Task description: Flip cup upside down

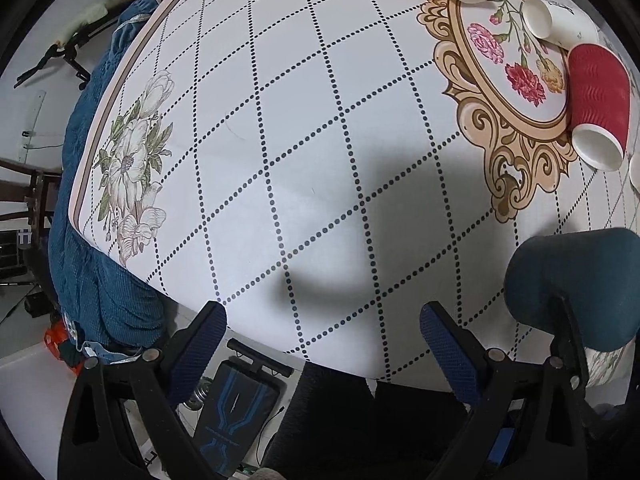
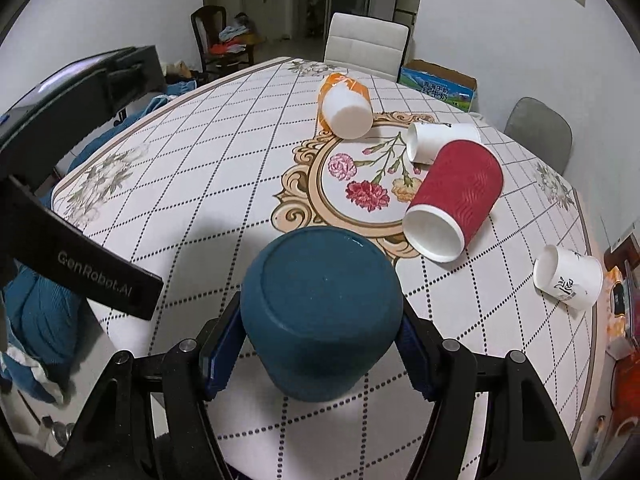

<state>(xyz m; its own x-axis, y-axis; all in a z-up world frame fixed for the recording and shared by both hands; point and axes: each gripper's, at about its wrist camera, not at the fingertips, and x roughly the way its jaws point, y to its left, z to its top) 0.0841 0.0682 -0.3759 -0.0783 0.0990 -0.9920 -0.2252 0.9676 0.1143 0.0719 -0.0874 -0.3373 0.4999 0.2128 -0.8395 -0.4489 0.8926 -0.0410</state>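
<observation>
The right tool (image 2: 322, 354) gripped the teal cup (image 2: 322, 312), base facing the camera, above the desk (image 2: 200, 184) edge; the left tool (image 1: 322, 344) gaped wide, empty. A red cup (image 2: 454, 204) lay at 1 o'clock.

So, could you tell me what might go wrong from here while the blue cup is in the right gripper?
1. The right gripper pinches the round blue cup only at its sides, so it could slip or twist when set down.
2. The red cup lies on its side just beyond; a forward swing might knock it rolling.
3. The left gripper hovers open at the table edge and could get in the way.
</observation>
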